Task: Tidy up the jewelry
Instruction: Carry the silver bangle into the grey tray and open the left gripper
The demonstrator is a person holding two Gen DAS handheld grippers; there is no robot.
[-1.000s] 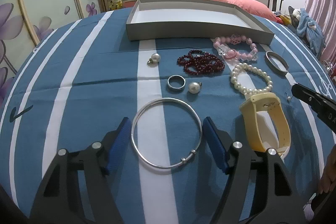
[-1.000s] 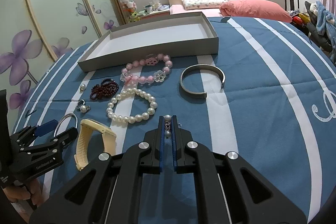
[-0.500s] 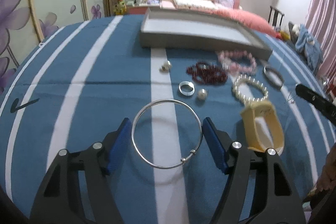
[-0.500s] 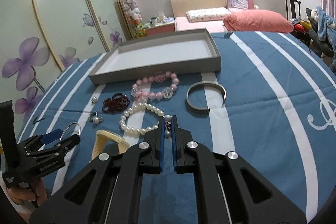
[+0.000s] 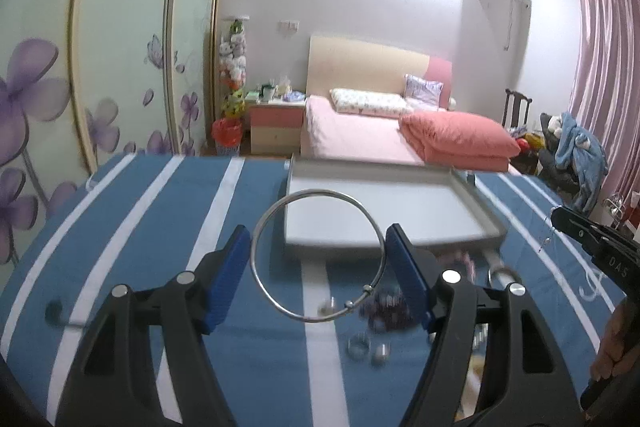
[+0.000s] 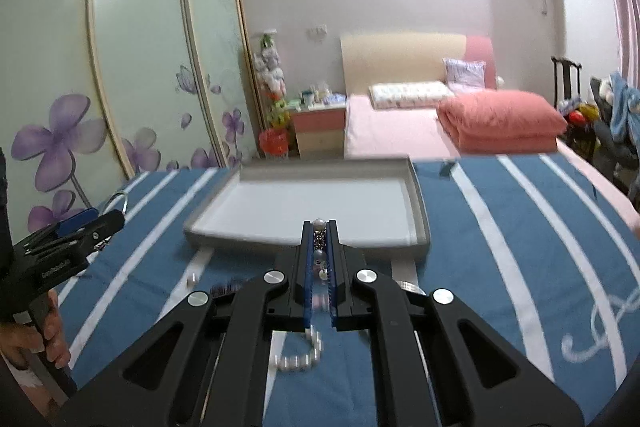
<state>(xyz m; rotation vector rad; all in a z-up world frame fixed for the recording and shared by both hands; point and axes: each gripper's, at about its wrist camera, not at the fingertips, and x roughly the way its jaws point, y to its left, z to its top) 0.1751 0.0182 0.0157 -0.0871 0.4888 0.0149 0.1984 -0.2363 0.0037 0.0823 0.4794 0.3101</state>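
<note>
My left gripper is shut on a thin silver bangle and holds it in the air in front of the grey tray. My right gripper is shut on a small pearl earring, lifted above the table before the same tray. Below, blurred, lie a silver ring, a pearl, dark red beads and a white pearl bracelet. The right gripper also shows at the right edge of the left wrist view, and the left gripper at the left of the right wrist view.
The table has a blue cloth with white stripes. A pink bed and a flowered wardrobe stand behind it. A silver cuff lies near the tray's front right corner.
Both grippers have risen and tilted up, the left lifting the bangle off the cloth, the right carrying the earring. The tray now sits straight ahead and the jewelry has dropped low in view.
</note>
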